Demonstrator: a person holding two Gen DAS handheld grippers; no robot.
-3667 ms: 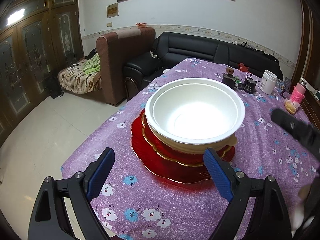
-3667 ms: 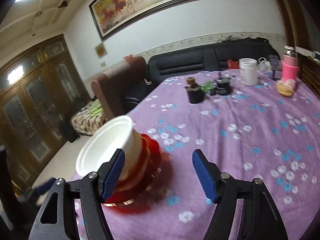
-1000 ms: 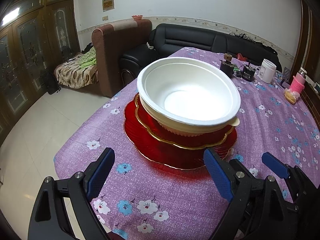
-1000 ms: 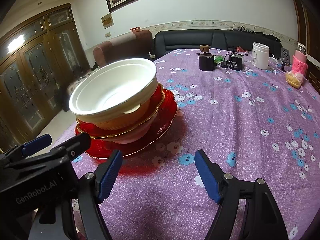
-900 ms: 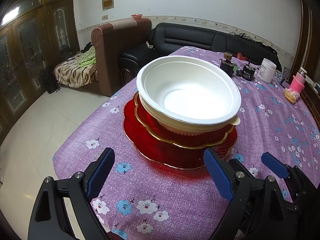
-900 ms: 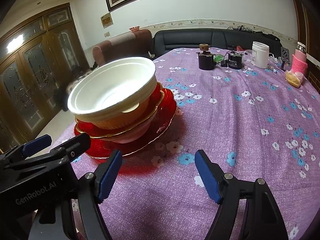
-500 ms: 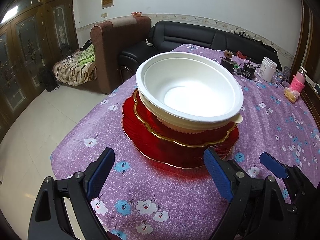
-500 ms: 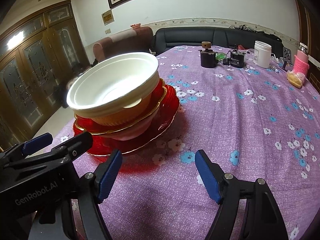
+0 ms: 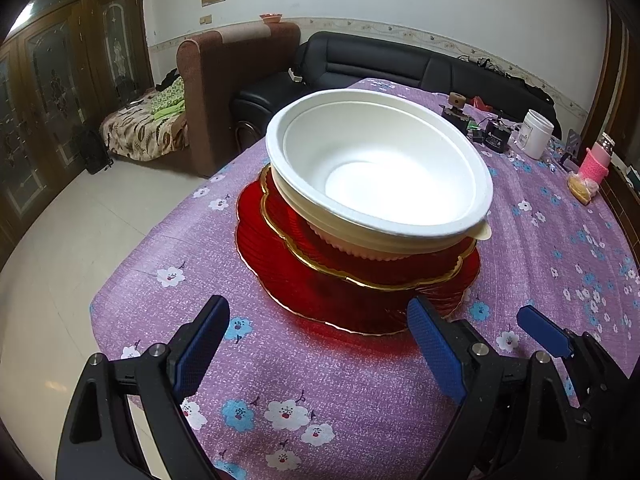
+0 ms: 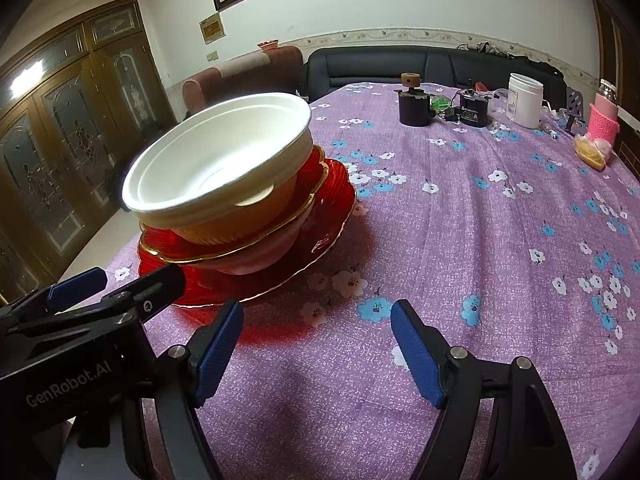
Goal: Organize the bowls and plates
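Observation:
A stack stands on the purple flowered tablecloth [image 9: 320,400]: a wide red plate [image 9: 312,300] at the bottom, a red gold-rimmed dish [image 9: 340,268] on it, then a cream bowl [image 9: 400,250] with a white bowl [image 9: 376,168] on top. In the right wrist view the stack shows at left: white bowl [image 10: 216,164], red plate [image 10: 332,216]. My left gripper [image 9: 320,344] is open and empty, just short of the plate's near rim. My right gripper [image 10: 316,344] is open and empty, to the right of the stack. The left gripper's body also shows at lower left of the right wrist view [image 10: 80,320].
At the table's far end stand a black pot [image 10: 415,108], a small black device [image 10: 474,110], a white jar [image 10: 525,100], a pink bottle [image 10: 604,118] and a yellow snack [image 10: 590,152]. A brown armchair [image 9: 224,80] and black sofa [image 9: 400,68] stand beyond. The table's near-left edge drops to the floor.
Both grippers have edged slightly closer to the stack, which looms a little larger in both views. The stack has not moved, and both grippers stay open.

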